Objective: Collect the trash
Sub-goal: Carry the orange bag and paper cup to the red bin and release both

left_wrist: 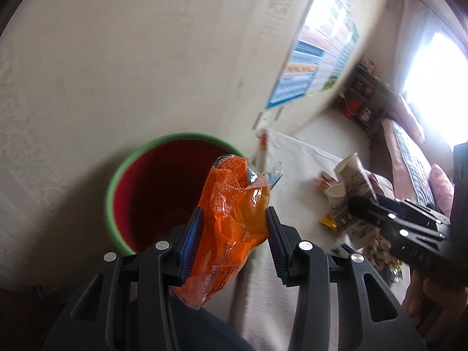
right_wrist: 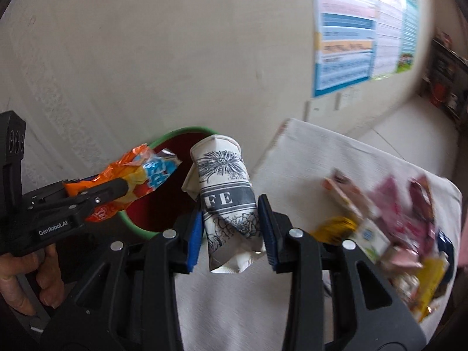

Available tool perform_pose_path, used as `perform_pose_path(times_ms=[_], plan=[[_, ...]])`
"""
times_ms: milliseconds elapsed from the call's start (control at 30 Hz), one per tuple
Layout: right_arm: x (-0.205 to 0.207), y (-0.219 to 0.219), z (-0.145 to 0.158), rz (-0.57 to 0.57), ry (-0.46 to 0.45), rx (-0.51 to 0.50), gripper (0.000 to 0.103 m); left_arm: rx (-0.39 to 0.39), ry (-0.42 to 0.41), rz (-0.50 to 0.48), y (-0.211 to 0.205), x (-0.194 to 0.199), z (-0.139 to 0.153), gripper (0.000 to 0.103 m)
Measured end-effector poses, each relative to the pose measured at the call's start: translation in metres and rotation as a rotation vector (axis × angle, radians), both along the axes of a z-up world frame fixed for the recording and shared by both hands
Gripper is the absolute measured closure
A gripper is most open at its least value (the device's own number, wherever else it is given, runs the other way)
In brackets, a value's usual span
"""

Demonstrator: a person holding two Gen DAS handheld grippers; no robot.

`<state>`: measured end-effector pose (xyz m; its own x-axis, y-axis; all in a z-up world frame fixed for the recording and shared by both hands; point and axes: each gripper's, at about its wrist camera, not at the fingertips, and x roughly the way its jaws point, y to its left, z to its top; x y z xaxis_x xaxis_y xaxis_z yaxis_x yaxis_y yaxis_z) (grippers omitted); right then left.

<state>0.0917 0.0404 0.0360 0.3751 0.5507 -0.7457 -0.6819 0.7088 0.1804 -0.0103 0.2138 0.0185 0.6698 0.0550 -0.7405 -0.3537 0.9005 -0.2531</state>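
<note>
My left gripper (left_wrist: 234, 219) is shut on a crumpled orange snack wrapper (left_wrist: 231, 228) and holds it just in front of a red bin with a green rim (left_wrist: 117, 181). My right gripper (right_wrist: 231, 219) is shut on a crushed white paper cup with black print (right_wrist: 225, 193), close to the bin (right_wrist: 181, 133). In the right wrist view the left gripper (right_wrist: 117, 193) holds the wrapper (right_wrist: 137, 172) over the bin's left rim. In the left wrist view the right gripper (left_wrist: 359, 207) with the cup (left_wrist: 351, 187) is at the right.
A white cloth (right_wrist: 307, 158) covers the table and bears a pile of wrappers and small cartons (right_wrist: 395, 228) at the right. A beige wall with posters (right_wrist: 359, 32) stands behind. A dark shelf (left_wrist: 362, 96) and bedding lie at the far right.
</note>
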Motion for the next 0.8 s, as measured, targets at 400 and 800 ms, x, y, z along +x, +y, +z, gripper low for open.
perform_pose_path(times_ms=[400,800], plan=[[0.013,0.086,-0.018,0.075,0.055,-0.004,0.068,-0.061,-0.005,0.098,0.064,-0.003,-0.009,0.062],[0.009,0.116,-0.028,0.102,0.021,-0.058,0.011,-0.104,-0.057,0.152,0.087,-0.002,-0.006,0.018]])
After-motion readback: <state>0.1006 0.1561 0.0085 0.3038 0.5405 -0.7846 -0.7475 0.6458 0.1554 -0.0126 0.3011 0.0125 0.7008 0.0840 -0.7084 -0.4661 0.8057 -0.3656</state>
